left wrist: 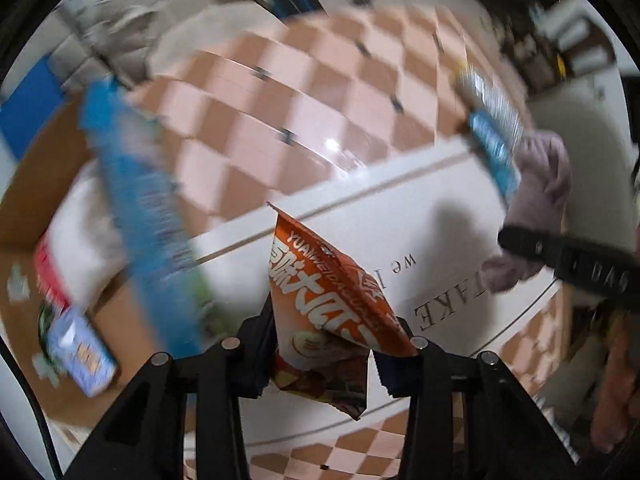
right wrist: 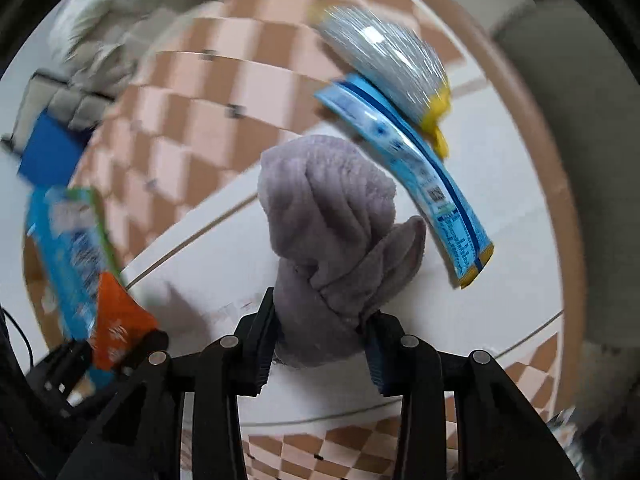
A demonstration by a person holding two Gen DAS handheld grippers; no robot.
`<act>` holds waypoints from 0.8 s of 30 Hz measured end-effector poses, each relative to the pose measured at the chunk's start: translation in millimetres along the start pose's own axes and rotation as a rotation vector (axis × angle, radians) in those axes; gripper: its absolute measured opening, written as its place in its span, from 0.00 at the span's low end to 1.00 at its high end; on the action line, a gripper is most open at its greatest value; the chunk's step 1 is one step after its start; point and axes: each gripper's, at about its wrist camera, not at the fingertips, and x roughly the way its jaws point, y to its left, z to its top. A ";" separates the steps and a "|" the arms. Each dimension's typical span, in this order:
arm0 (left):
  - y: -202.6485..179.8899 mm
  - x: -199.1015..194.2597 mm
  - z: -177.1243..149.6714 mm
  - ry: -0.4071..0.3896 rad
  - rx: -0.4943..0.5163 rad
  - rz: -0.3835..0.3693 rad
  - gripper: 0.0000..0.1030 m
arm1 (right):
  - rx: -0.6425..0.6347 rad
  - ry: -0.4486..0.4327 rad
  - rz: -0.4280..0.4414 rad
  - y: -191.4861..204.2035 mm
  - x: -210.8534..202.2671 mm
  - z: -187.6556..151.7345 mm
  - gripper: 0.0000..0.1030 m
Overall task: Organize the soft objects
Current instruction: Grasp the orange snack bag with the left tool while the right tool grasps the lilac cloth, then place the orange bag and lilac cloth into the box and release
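An orange snack packet (left wrist: 328, 304) is pinched by the left gripper (left wrist: 326, 354) above the white mat (left wrist: 400, 216); a lilac towel (right wrist: 332, 240) is clamped by the right gripper (right wrist: 320, 344) over the same mat. A blue sachet (right wrist: 416, 176) lies beside the towel; a cardboard box (left wrist: 52, 184) sits off the mat's left edge.

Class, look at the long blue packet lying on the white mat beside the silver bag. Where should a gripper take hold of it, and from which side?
Probably across the middle of the long blue packet, coming from above with the fingers spanning its narrow width. It lies flat on the white mat; the silver bag crowds its far end, and the near end is free.
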 end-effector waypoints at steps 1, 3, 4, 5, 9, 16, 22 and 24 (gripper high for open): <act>11.2 -12.1 -4.2 -0.023 -0.027 -0.011 0.37 | -0.032 -0.015 0.002 11.1 -9.8 -4.9 0.39; 50.5 -48.9 -7.4 -0.079 -0.098 -0.023 0.37 | -0.113 -0.045 0.016 42.7 -31.7 -16.8 0.39; 69.1 -63.5 -8.1 -0.099 -0.126 -0.025 0.37 | -0.152 -0.058 0.024 60.6 -41.7 -22.3 0.39; 88.4 -77.1 -9.5 -0.117 -0.152 -0.024 0.37 | -0.195 -0.070 0.036 82.6 -51.1 -29.0 0.39; 166.5 -111.4 -26.9 -0.155 -0.245 0.015 0.37 | -0.335 -0.086 0.084 161.1 -72.1 -48.7 0.39; 305.6 -97.6 -26.9 -0.104 -0.427 0.072 0.37 | -0.476 -0.035 0.086 283.5 -40.1 -70.8 0.39; 375.3 -46.7 -9.6 -0.003 -0.499 0.128 0.37 | -0.518 0.048 0.029 349.1 22.9 -74.1 0.39; 383.8 -38.1 -7.7 0.019 -0.497 0.130 0.37 | -0.517 0.076 0.013 356.8 42.9 -71.7 0.39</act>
